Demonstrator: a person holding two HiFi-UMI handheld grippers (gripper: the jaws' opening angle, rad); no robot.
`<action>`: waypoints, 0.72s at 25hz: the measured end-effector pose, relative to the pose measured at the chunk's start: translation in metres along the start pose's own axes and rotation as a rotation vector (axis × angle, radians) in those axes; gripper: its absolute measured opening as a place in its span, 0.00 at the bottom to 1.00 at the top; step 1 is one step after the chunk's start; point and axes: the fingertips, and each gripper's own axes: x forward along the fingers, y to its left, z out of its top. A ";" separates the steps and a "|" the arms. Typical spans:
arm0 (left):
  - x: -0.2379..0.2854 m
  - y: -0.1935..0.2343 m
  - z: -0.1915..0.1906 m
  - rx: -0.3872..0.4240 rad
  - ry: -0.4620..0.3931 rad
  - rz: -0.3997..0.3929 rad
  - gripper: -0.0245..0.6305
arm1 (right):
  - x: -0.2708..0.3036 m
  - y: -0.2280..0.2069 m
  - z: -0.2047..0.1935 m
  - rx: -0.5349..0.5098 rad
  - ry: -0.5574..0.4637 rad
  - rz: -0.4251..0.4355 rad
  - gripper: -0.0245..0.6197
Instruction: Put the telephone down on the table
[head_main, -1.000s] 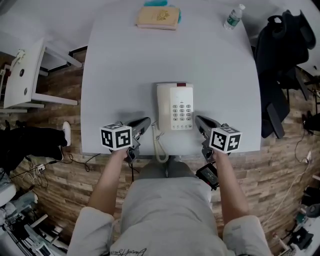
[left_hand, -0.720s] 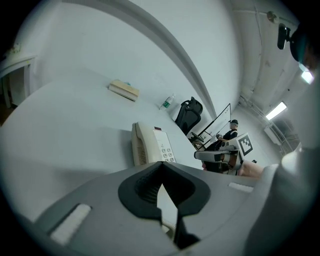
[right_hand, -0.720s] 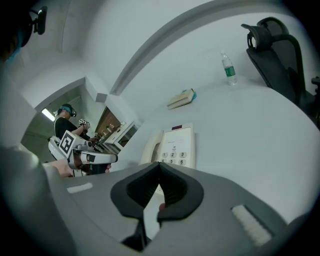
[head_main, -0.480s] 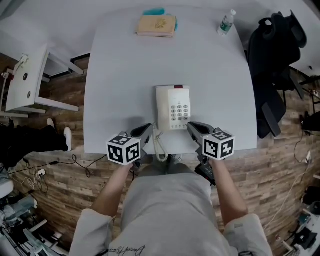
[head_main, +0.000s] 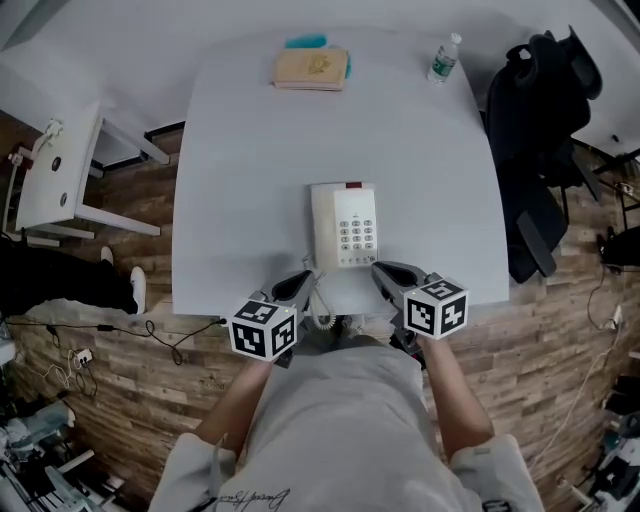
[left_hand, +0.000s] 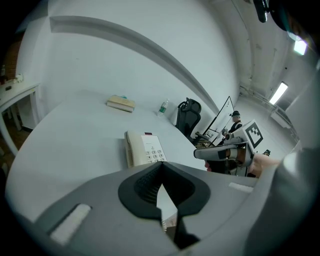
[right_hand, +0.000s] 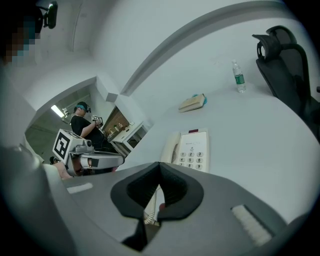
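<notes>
Left tool (head_main: 303, 279), right tool (head_main: 381, 268) drawn back, both closed, empty, telephone (head_main: 346, 226) lengthwise near-to-far, handset (head_main: 321, 227) left

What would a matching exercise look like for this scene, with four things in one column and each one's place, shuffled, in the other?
Things
1. cream push-button telephone
2. tan rectangular book
3. clear plastic water bottle with a green label
4. black office chair

Places
A. off the white table, beside its right side
B. at the table's far edge, near its middle
C. near the table's front edge, in the middle
D. at the table's far right corner

Pairs: 1-C, 2-B, 3-D, 4-A
</notes>
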 end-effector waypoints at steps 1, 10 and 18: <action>-0.001 -0.003 0.000 0.006 -0.003 0.000 0.06 | -0.003 0.000 0.001 -0.003 -0.002 -0.001 0.05; 0.001 -0.028 -0.013 0.060 0.035 -0.032 0.06 | -0.005 0.018 -0.002 -0.048 0.006 0.016 0.05; -0.001 -0.021 -0.015 0.045 0.044 -0.013 0.07 | 0.008 0.036 -0.012 -0.073 0.038 0.054 0.05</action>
